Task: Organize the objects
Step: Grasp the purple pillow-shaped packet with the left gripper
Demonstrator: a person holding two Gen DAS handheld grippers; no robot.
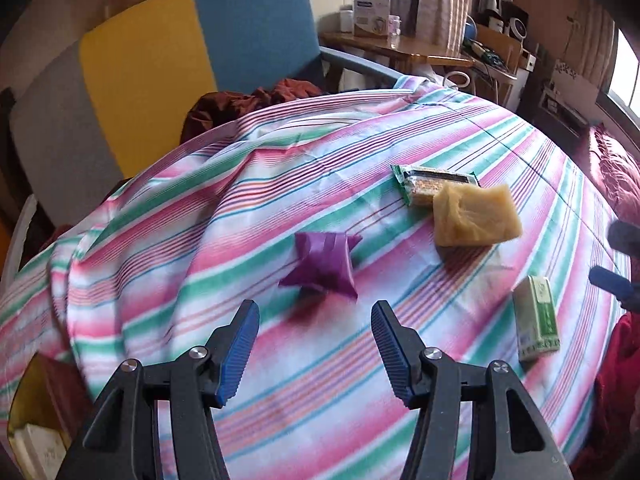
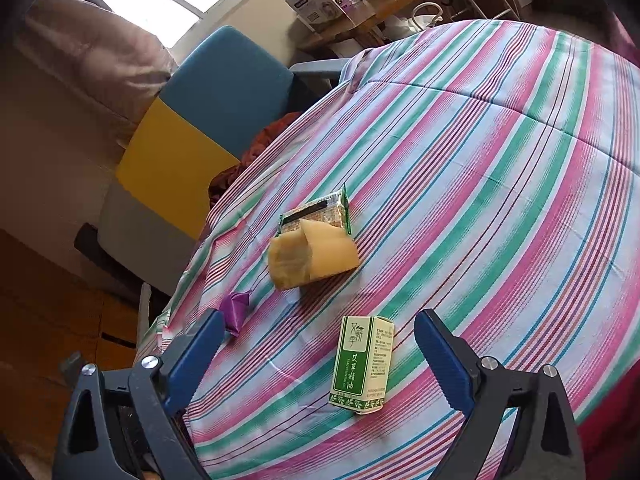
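Observation:
A striped sheet [image 1: 328,392] carries several items. A purple folded packet [image 1: 322,264] lies just beyond the tips of my left gripper [image 1: 315,307], which stands open and empty. Farther right sit a yellow wrapped block [image 1: 476,216], a green biscuit pack [image 1: 432,184] partly under it, and a green-and-white box [image 1: 536,318]. In the right wrist view, that box [image 2: 362,364] lies flat between the wide-open fingers of my right gripper [image 2: 320,316], and neither pad touches it. Beyond it are the yellow block [image 2: 312,258], the biscuit pack [image 2: 320,212] and the purple packet [image 2: 236,308].
A blue, yellow and grey chair [image 1: 160,80] stands behind the sheet's far left edge, with a dark red cloth [image 1: 248,104] on its seat. A cluttered wooden desk [image 1: 384,44] is at the back. A red quilt [image 1: 616,168] borders the right side.

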